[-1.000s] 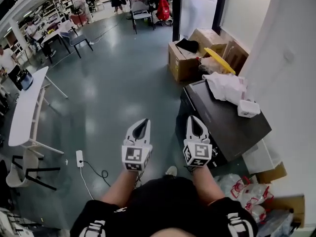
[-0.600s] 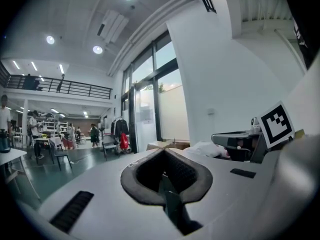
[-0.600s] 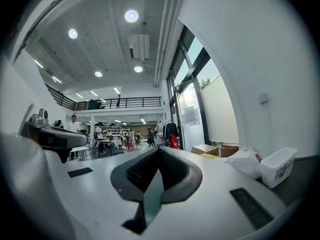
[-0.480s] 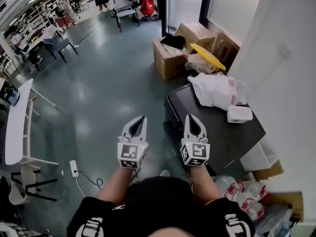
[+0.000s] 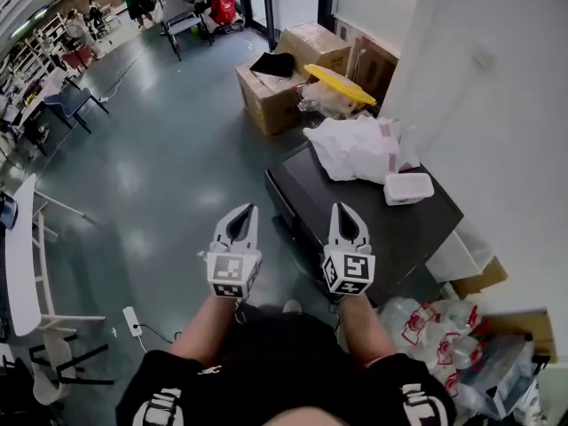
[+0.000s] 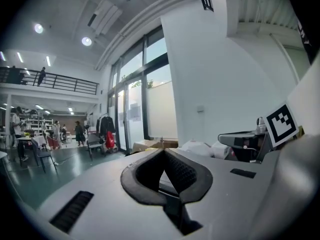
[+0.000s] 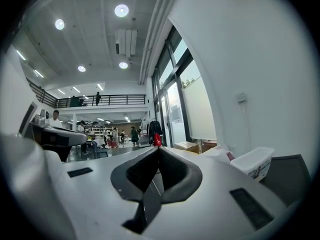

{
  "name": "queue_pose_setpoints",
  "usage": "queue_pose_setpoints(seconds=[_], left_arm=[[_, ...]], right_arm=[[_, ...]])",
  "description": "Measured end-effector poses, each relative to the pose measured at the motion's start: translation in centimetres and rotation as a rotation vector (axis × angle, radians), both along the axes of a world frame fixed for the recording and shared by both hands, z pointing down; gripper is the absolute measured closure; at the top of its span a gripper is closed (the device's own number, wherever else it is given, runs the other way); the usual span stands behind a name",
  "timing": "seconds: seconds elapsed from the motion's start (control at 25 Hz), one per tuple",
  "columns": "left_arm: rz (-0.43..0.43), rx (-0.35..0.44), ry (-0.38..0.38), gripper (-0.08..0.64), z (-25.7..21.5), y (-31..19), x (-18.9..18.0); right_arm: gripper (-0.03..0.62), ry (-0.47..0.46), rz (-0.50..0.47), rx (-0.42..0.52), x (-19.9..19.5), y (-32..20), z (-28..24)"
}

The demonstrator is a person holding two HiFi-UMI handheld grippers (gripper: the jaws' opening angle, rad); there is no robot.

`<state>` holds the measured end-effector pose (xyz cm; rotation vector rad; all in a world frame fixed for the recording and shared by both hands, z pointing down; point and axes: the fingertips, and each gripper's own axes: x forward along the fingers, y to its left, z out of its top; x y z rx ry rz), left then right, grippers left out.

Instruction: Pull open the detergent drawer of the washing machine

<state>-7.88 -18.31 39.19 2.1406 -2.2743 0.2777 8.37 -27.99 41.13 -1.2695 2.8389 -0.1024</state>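
Black on top, the washing machine [image 5: 373,224] stands against the white wall [image 5: 497,131]; its detergent drawer cannot be picked out from above. A white lidded tub [image 5: 408,187] and crumpled plastic bags [image 5: 355,145] lie on it. The right gripper [image 5: 343,216] shows against its near front edge, the left gripper [image 5: 243,213] over the floor [image 5: 177,167]. Both have their jaws pressed together, gripping nothing.

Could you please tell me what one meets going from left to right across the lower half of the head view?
White table → power strip on the floor → left gripper → right gripper → white box.
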Motion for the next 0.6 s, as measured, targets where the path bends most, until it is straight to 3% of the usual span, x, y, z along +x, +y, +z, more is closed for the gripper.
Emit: queue_pose_setpoints(seconds=[0.6], left_arm=[[0.224,0.049,0.021,0.563,-0.1,-5.1,0.7]], right_arm=[[0.591,0.033,0.191,0.032,1.1,-1.0,-0.4]])
